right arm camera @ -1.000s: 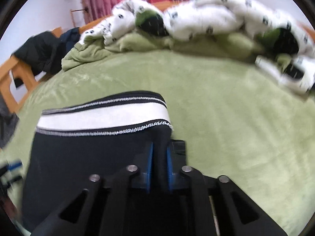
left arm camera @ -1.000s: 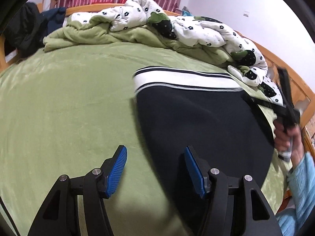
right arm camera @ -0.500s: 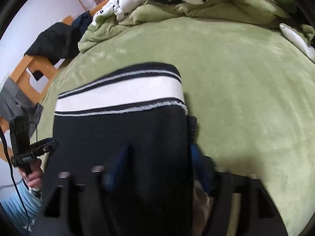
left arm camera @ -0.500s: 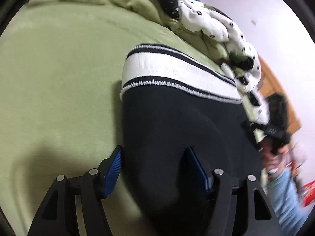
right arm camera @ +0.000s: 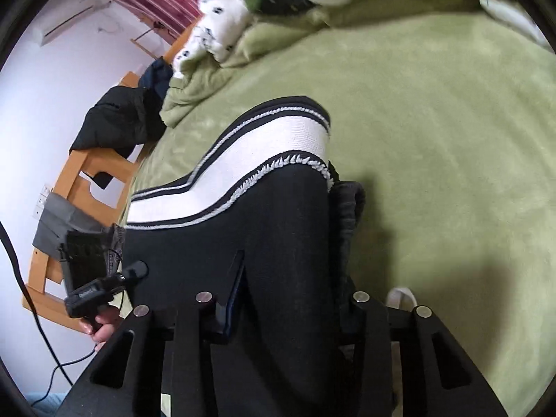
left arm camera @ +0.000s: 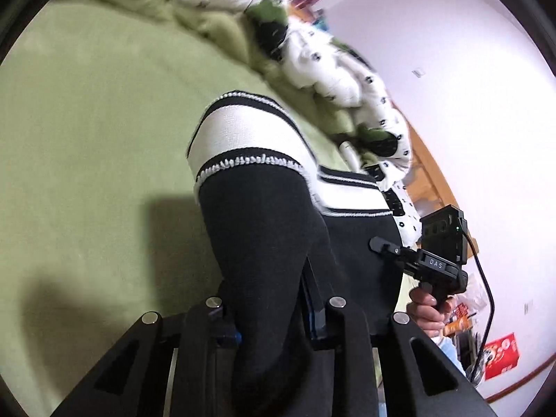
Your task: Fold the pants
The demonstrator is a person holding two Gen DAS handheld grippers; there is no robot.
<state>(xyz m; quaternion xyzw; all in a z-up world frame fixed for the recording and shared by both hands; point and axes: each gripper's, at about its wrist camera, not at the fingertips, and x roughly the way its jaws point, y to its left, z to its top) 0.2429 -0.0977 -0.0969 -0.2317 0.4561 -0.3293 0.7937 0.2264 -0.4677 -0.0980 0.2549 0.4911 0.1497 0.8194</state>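
Observation:
The black pants [left arm camera: 264, 229] with a white striped waistband [left arm camera: 243, 139] hang lifted above the green bed. My left gripper [left arm camera: 269, 316] is shut on the pants' near left edge, the dark cloth bunched between its fingers. My right gripper [right arm camera: 288, 309] is shut on the pants [right arm camera: 278, 226] at the near right edge, the waistband [right arm camera: 264, 149] rising ahead of it. The right gripper also shows in the left wrist view [left arm camera: 434, 260], and the left one in the right wrist view [right arm camera: 93, 285], each held in a hand.
A green blanket [left arm camera: 87, 111] covers the bed. A rumpled white and green quilt [left arm camera: 333, 80] is piled along the far side. A wooden bed frame [right arm camera: 80, 173] with dark clothes [right arm camera: 118, 121] draped on it stands at the left.
Both grippers closed on the pants' near edge and lifted it off the bed. The cloth now hangs raised, with the waistband tilted up. Both cameras tilted.

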